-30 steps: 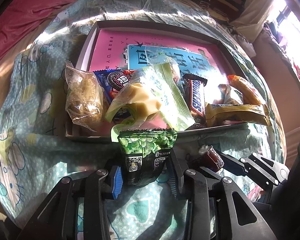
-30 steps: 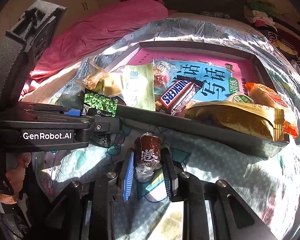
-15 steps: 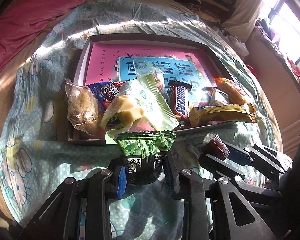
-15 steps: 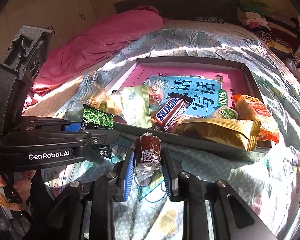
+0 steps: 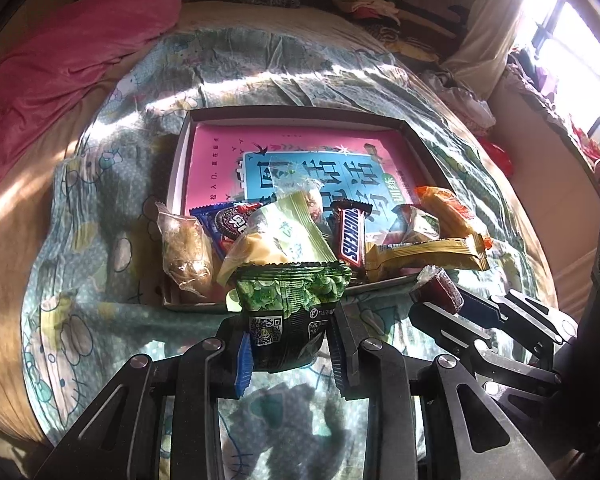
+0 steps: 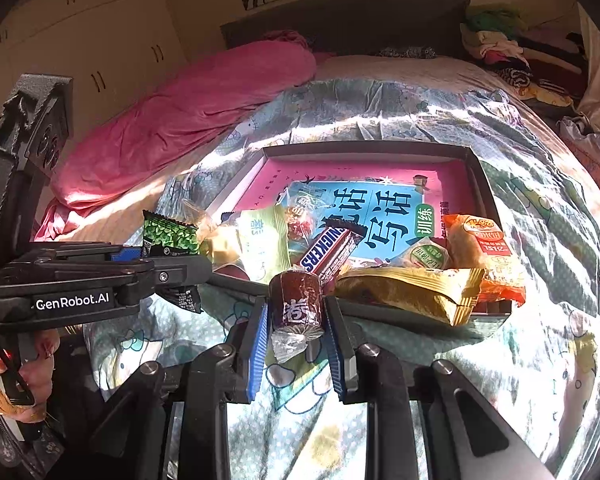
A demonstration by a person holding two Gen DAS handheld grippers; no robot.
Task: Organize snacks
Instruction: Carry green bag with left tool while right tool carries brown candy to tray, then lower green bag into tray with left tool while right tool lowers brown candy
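Note:
My left gripper [image 5: 290,344] is shut on a green-and-black snack packet [image 5: 290,300], held above the bedspread just short of the tray's near edge. My right gripper [image 6: 298,332] is shut on a small dark red wrapped candy [image 6: 297,302], also held near the tray's front edge; it also shows in the left wrist view [image 5: 440,290]. The shallow dark tray [image 5: 292,114] holds a pink and blue book with several snacks piled at its near end: a Snickers bar [image 5: 348,238], a pale green packet [image 5: 296,232], a gold packet [image 5: 428,258], an orange packet [image 6: 484,248].
The tray lies on a bed with a teal cartoon-print bedspread [image 5: 100,264]. A pink quilt [image 6: 188,120] lies at the back left. Clothes are piled by the headboard [image 6: 500,48]. A window [image 5: 572,40] is at the right.
Both grippers have risen and drawn back a little from the tray, each still holding its snack. The tray and its snacks have not moved.

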